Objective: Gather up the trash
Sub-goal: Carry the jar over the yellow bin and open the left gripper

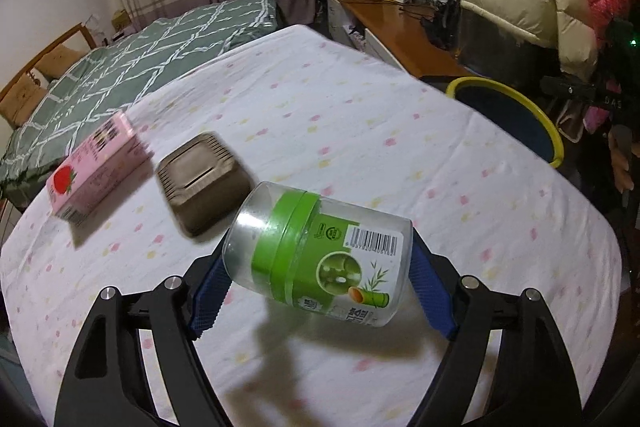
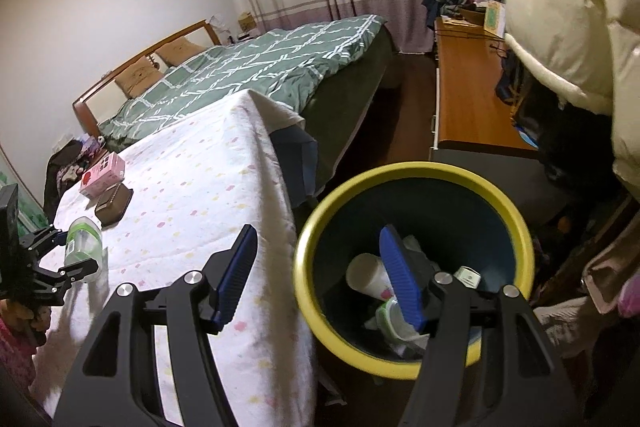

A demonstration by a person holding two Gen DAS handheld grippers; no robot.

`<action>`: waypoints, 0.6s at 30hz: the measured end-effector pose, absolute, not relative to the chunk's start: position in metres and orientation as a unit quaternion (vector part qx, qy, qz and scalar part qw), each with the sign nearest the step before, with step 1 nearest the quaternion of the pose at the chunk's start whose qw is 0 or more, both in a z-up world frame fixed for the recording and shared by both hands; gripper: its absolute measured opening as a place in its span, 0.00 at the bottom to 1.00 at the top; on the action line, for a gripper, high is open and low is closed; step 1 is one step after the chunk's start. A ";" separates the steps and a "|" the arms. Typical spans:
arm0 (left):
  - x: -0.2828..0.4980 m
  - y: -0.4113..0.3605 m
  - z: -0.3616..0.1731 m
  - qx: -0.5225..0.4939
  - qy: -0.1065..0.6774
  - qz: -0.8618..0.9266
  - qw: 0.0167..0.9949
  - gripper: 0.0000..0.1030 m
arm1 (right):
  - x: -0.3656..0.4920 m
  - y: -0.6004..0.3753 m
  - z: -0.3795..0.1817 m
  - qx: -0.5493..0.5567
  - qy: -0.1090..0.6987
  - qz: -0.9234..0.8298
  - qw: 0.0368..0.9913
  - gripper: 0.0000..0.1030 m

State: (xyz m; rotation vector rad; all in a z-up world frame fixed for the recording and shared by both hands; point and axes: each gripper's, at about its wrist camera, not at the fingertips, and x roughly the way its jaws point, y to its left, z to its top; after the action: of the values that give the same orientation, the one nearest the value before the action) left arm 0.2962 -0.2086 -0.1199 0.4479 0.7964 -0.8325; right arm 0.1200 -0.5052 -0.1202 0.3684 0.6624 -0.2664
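Observation:
My left gripper [image 1: 318,259] is shut on a clear plastic jar with a green label [image 1: 320,255] and holds it sideways above the table. The jar and left gripper also show in the right wrist view [image 2: 82,243]. A pink carton [image 1: 98,169] and a brown square tray [image 1: 204,183] lie on the table's white spotted cloth [image 1: 360,131]. My right gripper [image 2: 320,271] is open and empty over the table's right edge and the yellow-rimmed bin [image 2: 516,223]. The bin holds a white cup [image 2: 366,277] and other trash. The bin's rim shows in the left wrist view [image 1: 548,131].
A bed with a green quilt [image 2: 256,71] lies behind the table. A wooden desk [image 2: 468,103] with clutter stands to the right. Puffy jackets [image 2: 560,7] hang above the bin. The pink carton [image 2: 102,179] and brown tray [image 2: 114,205] sit at the table's far left.

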 end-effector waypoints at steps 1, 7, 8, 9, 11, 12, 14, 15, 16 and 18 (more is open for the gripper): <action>0.293 -0.215 -0.118 0.212 0.372 -0.393 0.813 0.77 | 0.114 -0.508 -0.120 0.183 0.319 -0.134 0.920 0.59; 0.274 -0.270 -0.107 0.225 0.364 -0.422 0.799 0.77 | 0.080 -0.523 -0.122 0.195 0.306 -0.156 0.919 0.59; 0.269 -0.283 -0.104 0.229 0.361 -0.428 0.796 0.77 | 0.073 -0.527 -0.123 0.196 0.304 -0.161 0.918 0.59; 0.266 -0.294 -0.103 0.232 0.359 -0.434 0.793 0.77 | 0.068 -0.529 -0.122 0.197 0.303 -0.166 0.918 0.59; 0.258 -0.315 -0.099 0.235 0.355 -0.449 0.786 0.77 | 0.055 -0.537 -0.122 0.199 0.299 -0.180 0.916 0.59; 0.253 -0.328 -0.097 0.238 0.352 -0.456 0.782 0.77 | 0.050 -0.541 -0.122 0.199 0.298 -0.184 0.915 0.59; 0.244 -0.351 -0.094 0.242 0.347 -0.470 0.774 0.77 | 0.038 -0.549 -0.123 0.201 0.294 -0.195 0.914 0.59; 0.239 -0.365 -0.093 0.245 0.345 -0.479 0.769 0.77 | 0.032 -0.552 -0.123 0.202 0.291 -0.200 0.913 0.59; 0.234 -0.377 -0.092 0.248 0.343 -0.485 0.766 0.77 | 0.028 -0.555 -0.123 0.204 0.289 -0.204 0.913 0.59; 0.228 -0.401 -0.092 0.252 0.342 -0.495 0.758 0.77 | 0.017 -0.561 -0.124 0.206 0.287 -0.214 0.911 0.59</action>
State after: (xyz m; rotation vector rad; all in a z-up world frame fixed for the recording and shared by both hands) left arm 0.2275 -0.4012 -0.0922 0.5483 0.7455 -1.0781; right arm 0.0168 -0.5612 -0.1236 0.4240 0.5924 -0.4412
